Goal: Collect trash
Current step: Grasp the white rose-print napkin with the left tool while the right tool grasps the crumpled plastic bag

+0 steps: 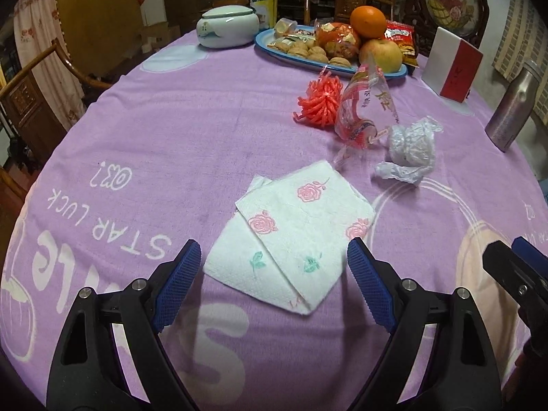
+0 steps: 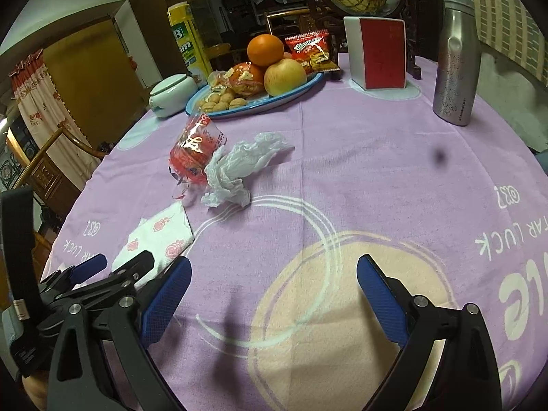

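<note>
Two grippers: both hang over the table with jaws spread and nothing gripped.
Table [image 1: 171, 130]: a purple printed cloth covers it; it lies under and ahead of both pairs of jaws.
Blue tray [image 1: 274, 53]: far ahead of the left jaws, bearing an orange [image 1: 367, 21], an apple [image 1: 381, 54], biscuits and a red snack packet [image 2: 312, 53].
Metal flask [image 2: 455, 65]: upright, far ahead and to the right of the right jaws.
White-and-red box [image 2: 376, 53]: upright, far ahead of the right jaws, beside the tray.
Ceramic lidded pot [image 1: 227, 27]: far ahead and left of the left jaws, next to the tray.
Left gripper [image 1: 274, 267]: released; its blue pads stand on either side of the napkin's near end, whether touching it I cannot tell.
Right gripper [image 2: 274, 281]: released, above bare cloth, nothing between the pads; the left gripper sits just to its left.
Napkin [image 1: 294, 233]: white with pink roses, folded and flat, its near part between the left jaws, the rest just ahead of them.
Red-printed clear wrapper [image 1: 364, 109]: ahead and right of the left jaws, beyond the napkin.
Crumpled white plastic [image 2: 239, 167]: touching the wrapper, well ahead and left of the right jaws.
Red ribbon bow [image 1: 318, 102]: just left of the wrapper, well ahead of the left jaws.
</note>
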Available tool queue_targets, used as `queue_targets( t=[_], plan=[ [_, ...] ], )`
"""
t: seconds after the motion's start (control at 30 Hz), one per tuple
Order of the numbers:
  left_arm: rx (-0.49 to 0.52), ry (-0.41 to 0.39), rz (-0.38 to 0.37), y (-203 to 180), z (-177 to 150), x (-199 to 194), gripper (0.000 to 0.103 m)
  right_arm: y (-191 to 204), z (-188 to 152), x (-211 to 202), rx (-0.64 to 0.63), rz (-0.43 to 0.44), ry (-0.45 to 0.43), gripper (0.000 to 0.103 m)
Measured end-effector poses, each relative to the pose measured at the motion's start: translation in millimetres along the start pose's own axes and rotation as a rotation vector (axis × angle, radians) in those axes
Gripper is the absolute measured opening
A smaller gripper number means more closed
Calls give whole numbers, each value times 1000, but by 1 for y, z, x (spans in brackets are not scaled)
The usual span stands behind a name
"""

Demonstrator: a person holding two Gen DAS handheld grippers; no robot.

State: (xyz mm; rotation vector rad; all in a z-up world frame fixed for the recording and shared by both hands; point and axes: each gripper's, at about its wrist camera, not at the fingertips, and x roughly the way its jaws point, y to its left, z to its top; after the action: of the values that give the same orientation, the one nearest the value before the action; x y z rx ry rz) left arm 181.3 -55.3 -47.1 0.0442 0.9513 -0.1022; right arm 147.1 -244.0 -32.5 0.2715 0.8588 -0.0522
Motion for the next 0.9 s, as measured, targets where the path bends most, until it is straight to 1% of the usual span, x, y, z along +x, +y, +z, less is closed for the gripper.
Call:
queue_targets(
  t=[0.03,0.07,0.1,0.13,0.17,0.2,0.23,0.33,0.4,0.43,0.53,0.6,0.67,0.7,0.77,0.8,0.9],
  plan=[
    [2,4,0,0,0,3,82,0,0,1,0,0,3,96],
    [11,7,-4,-1,-1,5,72,0,0,2,1,-1,6,96],
    [26,13,-1,-2,-2,7,56,-1,-1,3,2,-3,7,96],
    [41,1,11,-4,-4,7,52,-1,-1,3,4,-6,7,96],
    [67,-21,6,-7,-6,5,22,-1,-1,5,4,-10,6,96],
    [89,-26,-2,-9,-6,4,5,-1,-1,6,3,-16,5,96],
    [98,-36,-2,-9,-7,1,5,-1,-2,8,3,-23,2,96],
    [74,-143,65,3,-3,-17,5,0,-4,12,-9,-63,-30,96],
    [24,-220,126,18,0,-29,5,1,-4,19,3,-67,-7,96],
    [-2,-234,135,25,2,-32,5,3,-4,23,8,-64,17,96],
    [-79,-203,66,45,6,-35,5,17,2,31,-36,-67,51,96],
    [-106,-187,27,51,6,-36,5,35,10,36,-108,-82,42,96],
    [-106,-186,18,54,5,-37,5,53,20,45,-183,-46,42,88],
    [-106,-188,16,53,5,-38,5,60,25,52,-208,-39,50,82],
    [-107,-188,14,55,3,-40,5,69,32,63,-230,-50,60,79],
    [-107,-185,13,54,5,-39,5,71,36,68,-232,-64,58,74],
    [-109,-165,6,53,6,-33,5,71,47,82,-211,-94,60,69]
  ],
)
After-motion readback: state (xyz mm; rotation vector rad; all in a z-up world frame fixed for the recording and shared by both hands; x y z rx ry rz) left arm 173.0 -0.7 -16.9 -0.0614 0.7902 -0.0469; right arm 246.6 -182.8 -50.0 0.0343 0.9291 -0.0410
